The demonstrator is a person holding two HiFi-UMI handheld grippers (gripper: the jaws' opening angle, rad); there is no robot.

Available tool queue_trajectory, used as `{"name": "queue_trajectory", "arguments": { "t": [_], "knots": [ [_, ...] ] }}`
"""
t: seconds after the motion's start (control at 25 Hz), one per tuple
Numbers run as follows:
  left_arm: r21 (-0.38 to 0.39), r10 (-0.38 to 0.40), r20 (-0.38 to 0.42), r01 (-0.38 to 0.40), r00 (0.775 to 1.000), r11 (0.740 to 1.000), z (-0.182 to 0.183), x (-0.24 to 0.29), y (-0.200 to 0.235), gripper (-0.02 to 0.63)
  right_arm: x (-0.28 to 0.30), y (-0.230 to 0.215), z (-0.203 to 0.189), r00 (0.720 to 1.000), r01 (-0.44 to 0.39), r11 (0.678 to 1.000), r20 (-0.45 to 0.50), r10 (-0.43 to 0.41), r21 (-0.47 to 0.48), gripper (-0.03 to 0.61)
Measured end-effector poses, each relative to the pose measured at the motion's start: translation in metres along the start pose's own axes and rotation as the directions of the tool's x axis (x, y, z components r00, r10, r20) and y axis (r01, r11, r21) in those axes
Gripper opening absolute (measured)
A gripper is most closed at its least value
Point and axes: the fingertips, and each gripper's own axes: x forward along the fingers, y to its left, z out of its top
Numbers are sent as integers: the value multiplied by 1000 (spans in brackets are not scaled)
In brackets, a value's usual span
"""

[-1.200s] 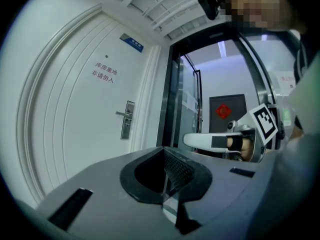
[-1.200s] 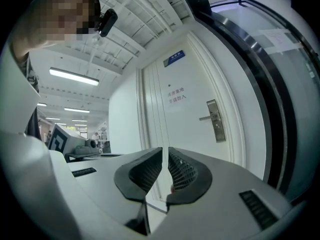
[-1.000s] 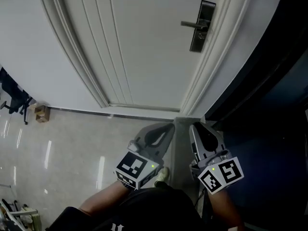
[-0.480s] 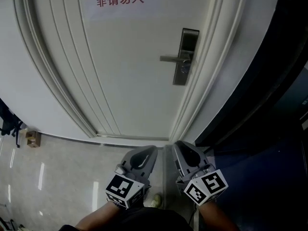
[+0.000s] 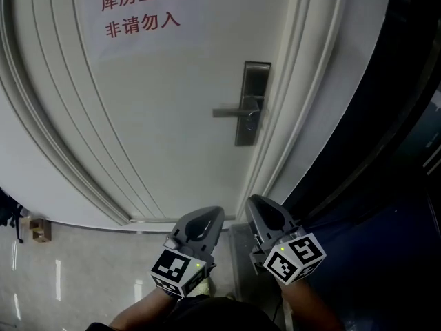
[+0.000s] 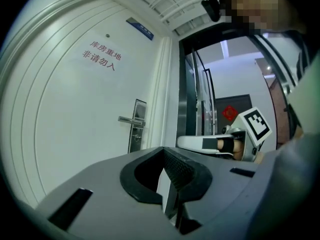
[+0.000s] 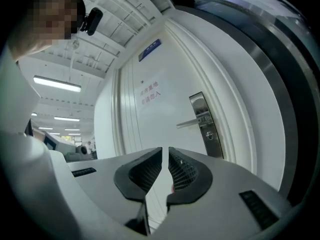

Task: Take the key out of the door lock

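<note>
The white door (image 5: 158, 116) carries a silver lock plate (image 5: 251, 102) with a lever handle (image 5: 233, 111) pointing left. Just below the lever sits the small key and keyhole (image 5: 253, 121), too small to make out in detail; it also shows in the right gripper view, key spot (image 7: 210, 134). My left gripper (image 5: 209, 218) and right gripper (image 5: 260, 207) hang low, side by side, well short of the lock. Both are shut and hold nothing. The lock plate (image 6: 136, 126) lies ahead and to the left of the left gripper (image 6: 163, 150). The right gripper (image 7: 165, 150) has the plate (image 7: 204, 126) ahead to its right.
Red printed characters (image 5: 141, 9) sit high on the door. The white door frame (image 5: 303, 102) borders a dark glass and metal partition (image 5: 393, 150) on the right. Pale floor tiles (image 5: 83, 267) and a small cardboard box (image 5: 34, 229) lie at lower left.
The head view has tilted up the door: the lock plate has moved down and left in frame and looks larger, and the red characters have come into view. Both grippers stay shut, low in frame.
</note>
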Motion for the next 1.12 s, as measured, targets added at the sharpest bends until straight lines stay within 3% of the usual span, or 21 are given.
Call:
{"name": "queue_trajectory", "arguments": {
  "t": [0.16,0.28,0.36,0.52,0.72,0.84,1.12],
  "knots": [
    [-6,-6,2,6,1000,1000,1,14,14,5,34,-34,9,999,24,991,19,-26,130,25],
    [3,-16,-4,16,1000,1000,-3,21,21,5,61,-62,13,999,7,949,45,-22,316,70],
    [6,-20,-7,20,1000,1000,-6,25,24,5,78,-82,18,997,-22,893,79,-15,450,74],
    [-4,-24,-12,24,1000,1000,-5,35,27,5,101,-125,11,992,13,729,82,-95,685,75],
    [-5,-33,-13,33,999,999,-2,52,29,5,134,-161,-2,988,30,600,69,-141,800,87],
    [4,-32,-17,32,999,999,-1,62,34,5,146,-174,-9,984,43,538,59,-171,842,98],
    [-2,-34,-19,34,999,999,0,72,40,5,167,-191,-10,978,28,482,75,-193,875,103]
  ]
}}
